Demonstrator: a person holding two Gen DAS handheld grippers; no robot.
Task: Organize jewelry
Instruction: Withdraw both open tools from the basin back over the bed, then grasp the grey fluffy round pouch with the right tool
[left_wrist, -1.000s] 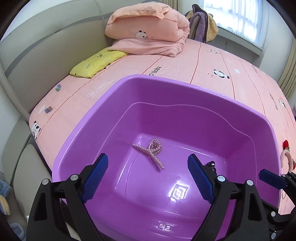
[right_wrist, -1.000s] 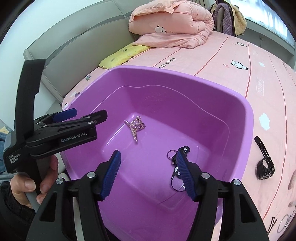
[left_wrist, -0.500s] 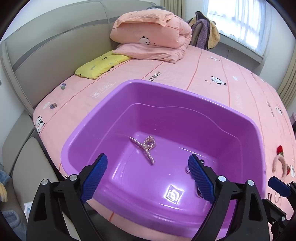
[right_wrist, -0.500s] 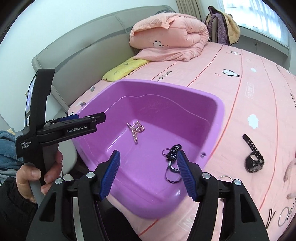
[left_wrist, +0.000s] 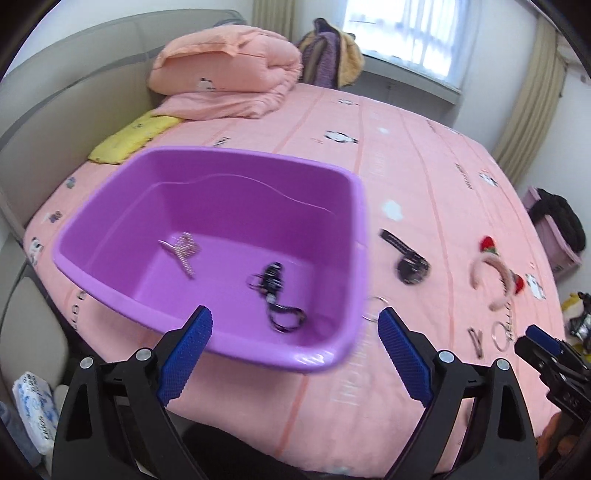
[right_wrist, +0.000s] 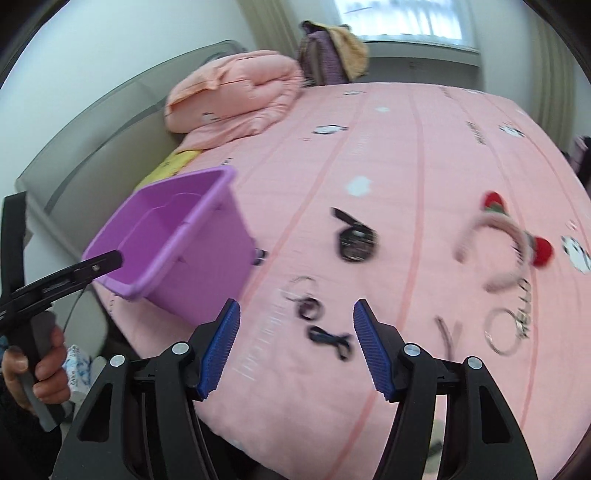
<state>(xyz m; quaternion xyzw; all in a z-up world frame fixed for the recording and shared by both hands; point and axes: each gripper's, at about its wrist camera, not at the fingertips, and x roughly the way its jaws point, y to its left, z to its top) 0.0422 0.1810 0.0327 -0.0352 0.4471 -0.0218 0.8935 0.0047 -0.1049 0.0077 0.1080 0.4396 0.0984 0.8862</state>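
Both hand-held grippers, left (left_wrist: 291, 347) and right (right_wrist: 293, 345), gape wide and empty; the tub (left_wrist: 110, 206) sits at the bed's (left_wrist: 424, 177) edge for easy drops.

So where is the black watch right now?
On the pink bed, right of the purple tub: the watch lies between the tub and the fuzzy headband.

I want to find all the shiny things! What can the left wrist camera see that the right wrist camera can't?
Only the left wrist view looks down into the purple tub: a pearly hair clip and a black strappy piece lie on its floor.

Only the right wrist view shows two small dark pieces on the bed just ahead of the open right tool.

Both show the black watch, the pink headband and the silver ring.
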